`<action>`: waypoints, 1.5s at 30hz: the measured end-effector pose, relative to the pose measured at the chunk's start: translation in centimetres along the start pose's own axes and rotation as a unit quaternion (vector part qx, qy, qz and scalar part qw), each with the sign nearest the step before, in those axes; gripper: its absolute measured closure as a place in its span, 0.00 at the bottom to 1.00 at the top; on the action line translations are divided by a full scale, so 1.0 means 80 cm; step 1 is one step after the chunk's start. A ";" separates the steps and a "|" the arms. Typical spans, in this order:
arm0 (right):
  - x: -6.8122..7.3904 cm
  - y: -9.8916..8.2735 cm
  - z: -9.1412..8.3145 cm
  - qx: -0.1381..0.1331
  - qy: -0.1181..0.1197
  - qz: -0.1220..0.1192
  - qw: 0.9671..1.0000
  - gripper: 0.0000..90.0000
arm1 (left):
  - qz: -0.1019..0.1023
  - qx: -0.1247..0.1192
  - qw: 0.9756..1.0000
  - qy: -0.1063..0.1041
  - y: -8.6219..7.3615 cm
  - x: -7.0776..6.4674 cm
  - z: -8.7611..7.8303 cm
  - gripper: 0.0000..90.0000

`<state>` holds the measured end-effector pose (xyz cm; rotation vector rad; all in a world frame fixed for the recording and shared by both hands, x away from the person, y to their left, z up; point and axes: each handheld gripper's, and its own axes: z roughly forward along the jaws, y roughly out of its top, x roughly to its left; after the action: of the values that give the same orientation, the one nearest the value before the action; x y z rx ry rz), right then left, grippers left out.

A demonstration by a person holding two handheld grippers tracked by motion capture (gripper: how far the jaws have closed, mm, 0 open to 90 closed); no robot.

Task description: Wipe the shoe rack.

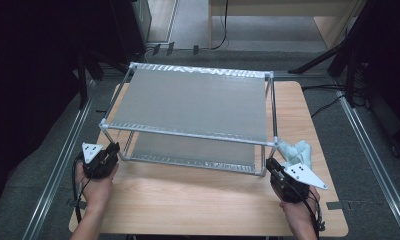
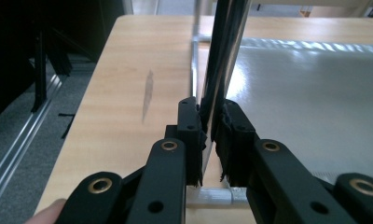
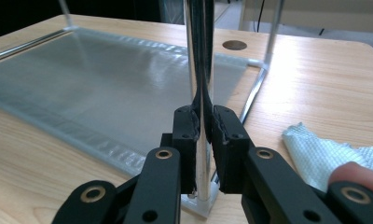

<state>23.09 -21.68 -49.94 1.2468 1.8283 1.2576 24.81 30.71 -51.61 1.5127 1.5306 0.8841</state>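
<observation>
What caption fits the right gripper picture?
Right gripper shut on a rack post, cloth beside it.

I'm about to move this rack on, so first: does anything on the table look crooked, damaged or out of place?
Nothing stands out. The two-tier metal-framed shelf rack stands level on the wooden table, each gripper clamped on a front leg: left gripper, right gripper. A crumpled white cloth lies at the rack's right front corner, apparently just set aside.

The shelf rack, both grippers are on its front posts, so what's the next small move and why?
Probably lift the rack slightly and evenly. The left gripper is shut on the left front post and the right gripper on the right front post, so both near corners are secured.
</observation>
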 end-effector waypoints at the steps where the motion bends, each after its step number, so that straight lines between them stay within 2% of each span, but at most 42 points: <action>1: -0.003 0.002 0.001 0.003 0.001 0.004 1.000 0.90 | -0.001 0.001 1.000 -0.004 -0.004 -0.001 -0.008 0.90; 6: -0.012 0.005 0.007 0.005 -0.004 0.012 1.000 0.90 | -0.019 0.001 1.000 -0.014 -0.026 -0.005 -0.048 0.89; 8: -0.013 0.007 0.010 0.007 -0.004 0.013 1.000 0.90 | -0.019 -0.002 1.000 -0.015 -0.036 -0.006 -0.064 0.89; 9: -0.014 0.008 0.012 0.008 -0.003 0.009 1.000 0.90 | -0.031 -0.003 0.999 -0.017 -0.040 -0.007 -0.071 0.89; 12: -0.020 0.013 0.020 0.011 0.003 0.008 1.000 0.90 | -0.028 0.003 0.999 -0.024 -0.048 -0.012 -0.088 0.89; 15: -0.024 0.015 0.027 0.007 -0.008 0.002 1.000 0.90 | -0.009 -0.001 1.000 -0.026 -0.057 -0.021 -0.102 0.89; 17: -0.026 0.015 0.029 0.004 -0.014 -0.001 1.000 0.91 | 0.026 -0.025 0.999 -0.026 -0.068 -0.028 -0.109 0.90; 19: -0.030 0.014 0.029 0.002 -0.021 -0.001 1.000 0.90 | 0.057 -0.044 0.997 -0.032 -0.075 -0.032 -0.110 0.87; 21: -0.034 0.013 0.027 -0.002 -0.017 0.006 1.000 0.84 | 0.049 -0.056 0.997 -0.033 -0.073 -0.030 -0.107 0.77; 22: -0.036 0.012 0.025 -0.007 -0.016 0.007 1.000 0.79 | 0.039 -0.058 0.997 -0.034 -0.071 -0.027 -0.106 0.76; 23: -0.038 0.012 0.023 -0.009 -0.014 0.009 1.000 0.78 | 0.031 -0.061 0.997 -0.040 -0.069 -0.024 -0.105 0.76; 25: -0.041 0.011 0.021 -0.011 -0.014 0.010 1.000 0.75 | 0.037 -0.065 0.996 -0.054 -0.067 -0.022 -0.105 0.80; 27: -0.042 0.011 0.024 -0.011 -0.012 0.015 1.000 0.75 | 0.044 -0.065 0.995 -0.061 -0.068 -0.024 -0.107 0.86; 28: -0.041 0.010 0.026 -0.010 -0.011 0.013 1.000 0.77 | 0.043 -0.065 0.995 -0.062 -0.068 -0.025 -0.108 0.86; 30: -0.039 0.009 0.031 -0.006 -0.011 0.011 1.000 0.83 | 0.034 -0.063 0.995 -0.076 -0.067 -0.025 -0.109 0.88; 33: -0.036 0.006 0.033 0.000 -0.026 0.005 1.000 0.90 | 0.034 -0.059 0.995 -0.077 -0.068 -0.026 -0.111 0.89; 35: -0.037 0.005 0.028 0.003 -0.024 0.008 1.000 0.91 | 0.036 -0.058 0.994 -0.087 -0.068 -0.026 -0.113 0.89; 37: -0.039 0.003 0.020 0.002 -0.024 0.002 1.000 0.89 | 0.040 -0.054 0.992 -0.109 -0.069 -0.025 -0.117 0.89; 38: -0.042 0.002 0.015 -0.002 -0.014 0.002 1.000 0.84 | 0.046 -0.056 0.990 -0.119 -0.070 -0.025 -0.119 0.89; 40: -0.052 0.004 -0.002 -0.010 0.024 0.007 1.000 0.73 | 0.060 -0.064 0.988 -0.128 -0.071 -0.026 -0.121 0.87; 41: -0.057 0.006 -0.013 -0.016 0.034 0.003 0.999 0.70 | 0.056 -0.065 0.987 -0.136 -0.070 -0.025 -0.122 0.86; 43: -0.070 0.010 -0.034 -0.028 0.041 0.001 0.999 0.65 | 0.055 -0.069 0.986 -0.139 -0.071 -0.024 -0.122 0.82; 45: -0.086 0.009 -0.048 -0.035 0.031 0.019 0.999 0.64 | 0.057 -0.069 0.986 -0.142 -0.071 -0.026 -0.121 0.81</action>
<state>22.78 -29.33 -48.09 1.2219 1.7952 1.3842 13.55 28.88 -52.26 1.5610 1.1654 0.7837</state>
